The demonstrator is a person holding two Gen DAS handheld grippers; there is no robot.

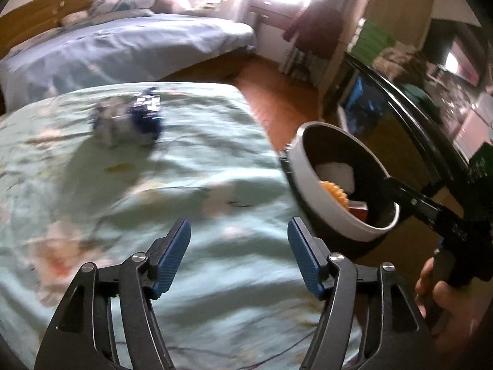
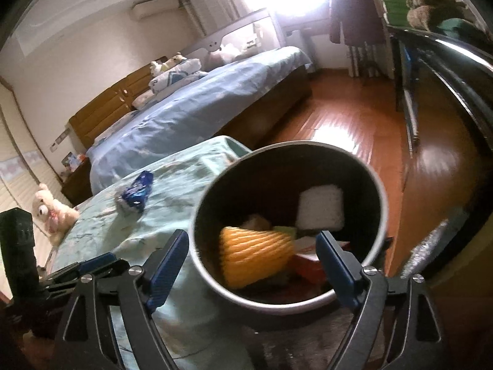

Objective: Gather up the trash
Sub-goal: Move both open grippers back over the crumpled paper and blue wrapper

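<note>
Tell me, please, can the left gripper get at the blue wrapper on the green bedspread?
Probably yes: the left gripper has its jaws open and the blue wrapper lies ahead with only bare bedspread between; the bin is off right.

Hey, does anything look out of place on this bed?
Yes: a crumpled blue and silver wrapper lies loose on the green bedspread, apart from the bin that already holds other trash. The left gripper is open, short of it.

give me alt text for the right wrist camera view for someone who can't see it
The right gripper holds a round bin by its rim, one finger inside and one outside; inside lie an orange ribbed item and a white square. A blue wrapper lies on the green bedspread beyond.
</note>
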